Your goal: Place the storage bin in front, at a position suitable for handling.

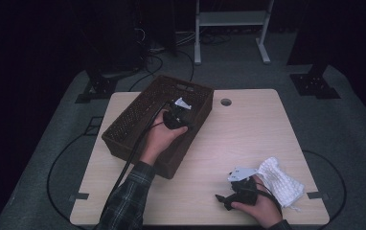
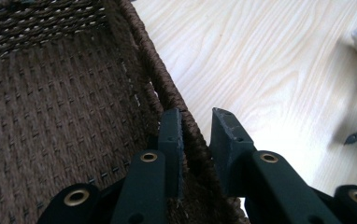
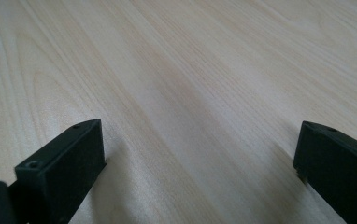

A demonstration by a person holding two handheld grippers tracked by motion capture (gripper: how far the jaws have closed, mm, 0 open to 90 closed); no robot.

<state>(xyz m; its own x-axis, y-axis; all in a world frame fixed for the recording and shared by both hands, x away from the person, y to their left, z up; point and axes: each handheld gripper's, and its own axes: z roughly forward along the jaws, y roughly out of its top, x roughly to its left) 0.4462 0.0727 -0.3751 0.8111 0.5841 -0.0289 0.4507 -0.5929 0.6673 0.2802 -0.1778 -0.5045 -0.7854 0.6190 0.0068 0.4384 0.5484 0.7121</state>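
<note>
Brown woven basket point(image 1: 123, 129), rectangular

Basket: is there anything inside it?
Looks empty. The basket shows bare woven floor and walls in the left gripper view; part is hidden.

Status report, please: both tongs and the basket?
Left tongs astride the basket rim, one jaw inside, not clamped. Right tongs wide open over bare table. White cloth beside right hand; nothing blocking.

My left gripper point(image 2: 196, 135) straddles the basket's point(image 1: 123, 125) right wall, one jaw inside, one outside. My right gripper point(image 1: 229, 197) sits on the table point(image 1: 238, 129) well to the right, the cloth point(image 1: 281, 181) just beyond it.
</note>
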